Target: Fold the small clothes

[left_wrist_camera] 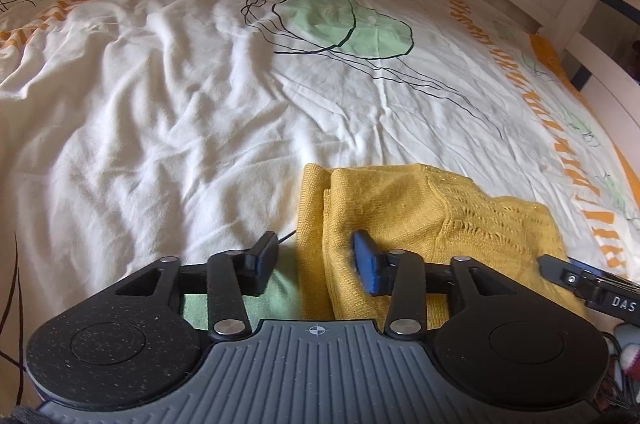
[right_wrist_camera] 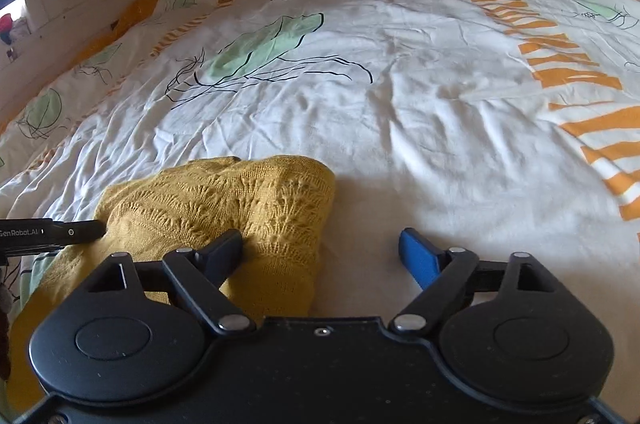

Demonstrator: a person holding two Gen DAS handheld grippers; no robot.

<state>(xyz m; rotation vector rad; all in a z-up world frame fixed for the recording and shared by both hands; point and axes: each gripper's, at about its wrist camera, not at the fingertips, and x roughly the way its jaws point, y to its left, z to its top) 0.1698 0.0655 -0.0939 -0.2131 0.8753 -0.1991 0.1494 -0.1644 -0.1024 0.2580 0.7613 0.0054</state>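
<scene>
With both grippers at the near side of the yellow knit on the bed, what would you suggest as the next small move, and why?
Probably draw both grippers back off the garment. The yellow knit already lies doubled on the bedcover, and both the left gripper and the right gripper stand open, their fingers over its near corners without pinching, so nothing seems left to hold.

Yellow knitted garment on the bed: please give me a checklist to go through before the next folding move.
1. Yellow knitted garment lies on the bed cover: ok.
2. Left claw open, straddling the garment's left edge: ok.
3. Right claw open wide over the right edge: ok.
4. Either claw pinching fabric: not ok.
5. Garment flat, unbunched: not ok.
6. Bare cover beyond the garment: ok.
</scene>
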